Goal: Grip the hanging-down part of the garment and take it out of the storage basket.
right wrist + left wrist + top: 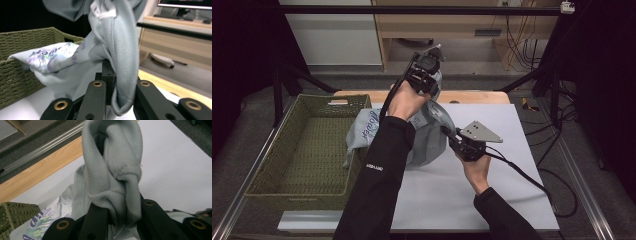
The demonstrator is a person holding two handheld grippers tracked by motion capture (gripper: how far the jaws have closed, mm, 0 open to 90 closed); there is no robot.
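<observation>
While my left tongs [428,75] clamp the shirt [432,137] aloft, my right tongs [451,136] pinch its ribbed hem above the worktop [492,190].

The basket [297,150] sits at the left of the tabletop [492,190]; the shirt [432,135] hangs between both grippers, one corner draped over the basket's right rim.

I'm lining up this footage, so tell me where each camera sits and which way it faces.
High view: fixed above the person's side, looking forward and down on the table; both forearms, left gripper and right gripper show.
Left gripper view: rides that gripper, looking along its jaws at the bunched grey shirt over the table.
Right gripper view: rides that gripper, looking along its jaws past the shirt toward the basket.
All views share the shirt; each also shows the basket.
</observation>
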